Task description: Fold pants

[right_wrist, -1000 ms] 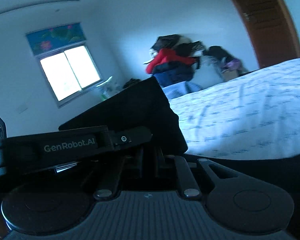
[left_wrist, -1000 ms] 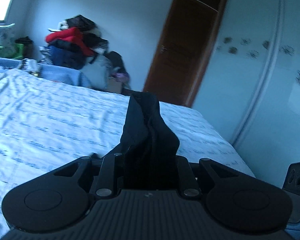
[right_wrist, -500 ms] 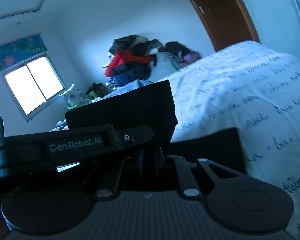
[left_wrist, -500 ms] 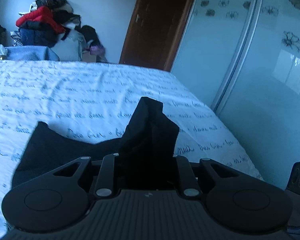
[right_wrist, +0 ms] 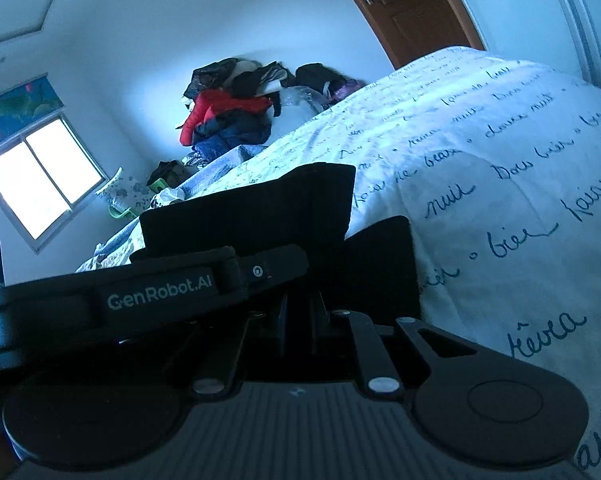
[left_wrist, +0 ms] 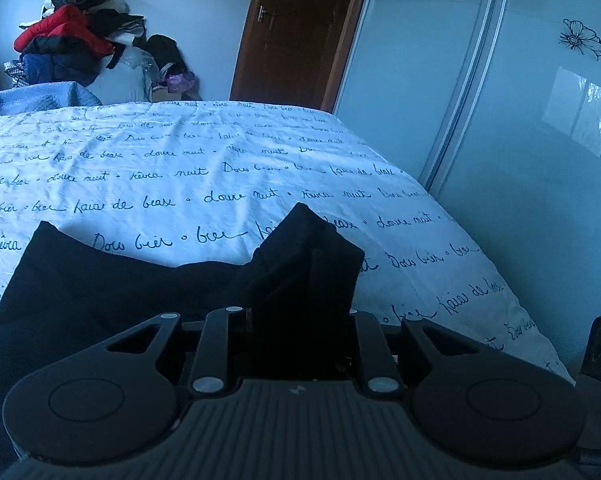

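- While clamped in both grippers, left gripper (left_wrist: pixel 300 292) and right gripper (right_wrist: pixel 300 280) alike, pants (left_wrist: pixel 112 280) partly draped on bed (left_wrist: pixel 220 160).
- Risk: releasing unevenly, leaving crooked fold.
- Risk: bunched cloth slipping out.

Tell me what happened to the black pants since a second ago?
Both claws came down toward the bed, carrying the black pants. More of the pants now lies spread on the sheet. The left claw and right claw still pinch the cloth. The clothes pile stayed put.
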### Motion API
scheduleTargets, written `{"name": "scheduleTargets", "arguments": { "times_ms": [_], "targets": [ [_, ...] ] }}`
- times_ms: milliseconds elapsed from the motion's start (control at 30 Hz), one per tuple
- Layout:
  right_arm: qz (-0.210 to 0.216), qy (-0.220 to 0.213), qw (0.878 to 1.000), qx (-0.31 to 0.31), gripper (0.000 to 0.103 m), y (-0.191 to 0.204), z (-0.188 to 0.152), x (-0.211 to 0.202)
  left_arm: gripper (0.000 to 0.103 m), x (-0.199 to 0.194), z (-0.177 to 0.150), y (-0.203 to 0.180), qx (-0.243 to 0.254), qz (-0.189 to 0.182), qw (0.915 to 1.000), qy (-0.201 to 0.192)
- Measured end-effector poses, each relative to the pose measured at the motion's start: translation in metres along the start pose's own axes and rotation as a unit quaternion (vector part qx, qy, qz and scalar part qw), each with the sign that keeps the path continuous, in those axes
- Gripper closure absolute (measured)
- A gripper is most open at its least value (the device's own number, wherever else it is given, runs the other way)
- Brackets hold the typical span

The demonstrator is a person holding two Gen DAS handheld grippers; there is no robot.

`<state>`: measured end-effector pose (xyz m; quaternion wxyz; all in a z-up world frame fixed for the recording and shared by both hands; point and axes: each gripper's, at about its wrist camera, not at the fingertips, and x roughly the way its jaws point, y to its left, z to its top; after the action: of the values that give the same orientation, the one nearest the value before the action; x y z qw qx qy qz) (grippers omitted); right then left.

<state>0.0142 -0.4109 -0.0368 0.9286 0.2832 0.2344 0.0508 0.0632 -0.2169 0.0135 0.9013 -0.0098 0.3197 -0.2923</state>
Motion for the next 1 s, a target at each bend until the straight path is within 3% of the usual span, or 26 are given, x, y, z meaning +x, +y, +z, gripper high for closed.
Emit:
{"name": "scheduleTargets", "arguments": {
  "times_ms": [233, 333, 433, 567, 600, 667, 733, 800, 867, 1000],
  "targets": [
    [-0.037, -0.004, 0.999, -0.010, 0.091, -0.016, 0.001, -0.021, 0.064, 0.008, -0.003, 0.000, -0.015, -0.032, 0.9991, 0.022],
    [-0.082, -0.019, 0.996, -0.004, 0.091, -0.032, 0.003, -0.038, 0.061, 0.005, -0.004, 0.001, -0.026, -0.048, 0.9983, 0.018],
    [-0.134, -0.055, 0.989, 0.008, 0.091, -0.041, 0.011, -0.054, 0.042, -0.004, 0.003, 0.005, -0.031, -0.071, 0.9968, 0.019],
    [-0.075, -0.072, 0.994, 0.042, 0.087, -0.046, 0.029, -0.053, 0.026, -0.028, 0.013, 0.018, -0.028, -0.088, 0.9957, -0.009],
    [-0.061, -0.070, 0.995, 0.041, 0.084, -0.043, 0.032, -0.049, 0.025, -0.035, 0.017, 0.024, -0.023, -0.081, 0.9962, -0.020],
    [-0.034, -0.058, 0.997, 0.028, 0.064, -0.033, 0.039, -0.036, 0.021, -0.044, 0.023, 0.035, -0.003, -0.048, 0.9979, -0.042],
    [-0.010, -0.043, 0.999, 0.016, 0.051, -0.026, 0.043, -0.022, 0.021, -0.045, 0.029, 0.049, 0.021, 0.026, 0.9980, -0.054],
    [-0.001, -0.018, 1.000, 0.018, 0.051, -0.025, 0.047, -0.005, 0.023, -0.037, 0.035, 0.067, 0.045, 0.097, 0.9933, -0.042],
    [0.007, 0.000, 1.000, 0.030, 0.051, -0.030, 0.050, 0.009, 0.027, -0.025, 0.039, 0.087, 0.054, 0.145, 0.9878, -0.020],
    [0.037, 0.032, 0.997, 0.066, 0.055, -0.042, 0.052, 0.033, 0.031, 0.000, 0.040, 0.118, 0.034, 0.162, 0.9855, 0.036]
  ]
}}
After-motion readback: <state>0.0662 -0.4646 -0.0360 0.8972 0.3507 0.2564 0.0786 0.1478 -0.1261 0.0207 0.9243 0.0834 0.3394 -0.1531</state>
